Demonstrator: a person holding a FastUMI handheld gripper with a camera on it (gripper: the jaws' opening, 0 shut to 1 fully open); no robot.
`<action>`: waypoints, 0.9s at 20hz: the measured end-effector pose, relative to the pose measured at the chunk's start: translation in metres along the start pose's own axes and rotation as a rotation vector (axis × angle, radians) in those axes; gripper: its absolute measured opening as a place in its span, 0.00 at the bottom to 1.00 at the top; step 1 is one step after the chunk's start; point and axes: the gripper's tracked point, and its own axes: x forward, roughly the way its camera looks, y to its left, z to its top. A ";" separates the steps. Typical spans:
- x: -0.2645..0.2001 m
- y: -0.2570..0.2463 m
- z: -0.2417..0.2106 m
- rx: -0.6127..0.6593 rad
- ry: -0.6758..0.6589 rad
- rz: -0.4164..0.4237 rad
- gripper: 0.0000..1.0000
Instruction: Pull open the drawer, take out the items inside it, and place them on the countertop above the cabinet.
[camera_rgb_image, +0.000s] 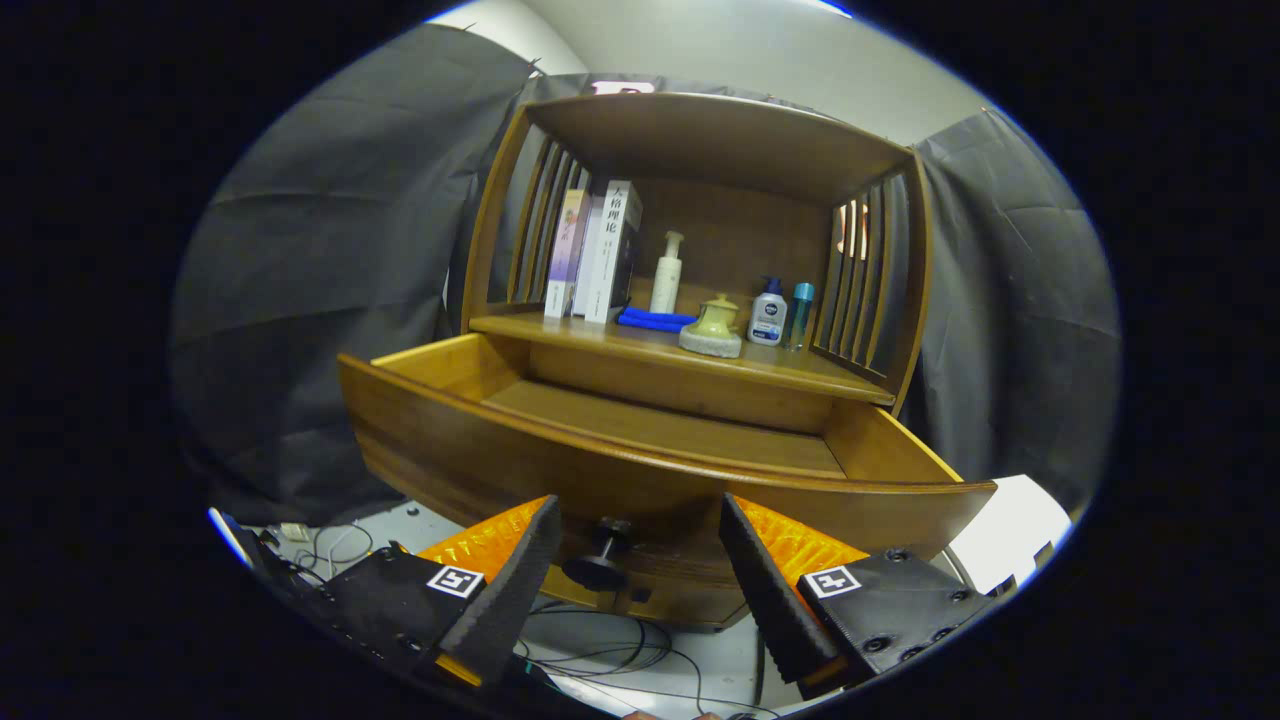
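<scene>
A wooden countertop (640, 345) above the open drawer (560, 440) held upright books (600, 250), a pump bottle (667, 272), a blue cloth (655, 319), a lidded pot (713, 326) and two small bottles (780, 313).

The gripper (640, 515) fingers stood apart, the drawer knob (603, 555) between them.

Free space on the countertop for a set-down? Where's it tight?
Countertop: bare front strip along its edge, and between books and lotion bottle. Crowded around blue cloth, lidded jar, two small bottles. Gripper open, straddling drawer knob.

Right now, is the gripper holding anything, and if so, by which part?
Nothing is held. The gripper is open, and the drawer knob sits between its fingers without either one touching it.
</scene>
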 end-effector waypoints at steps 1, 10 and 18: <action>0.003 0.002 -0.006 -0.003 0.012 0.001 1.00; 0.019 0.018 -0.023 -0.003 0.052 -0.013 0.96; 0.035 0.010 -0.027 0.033 0.079 -0.068 0.96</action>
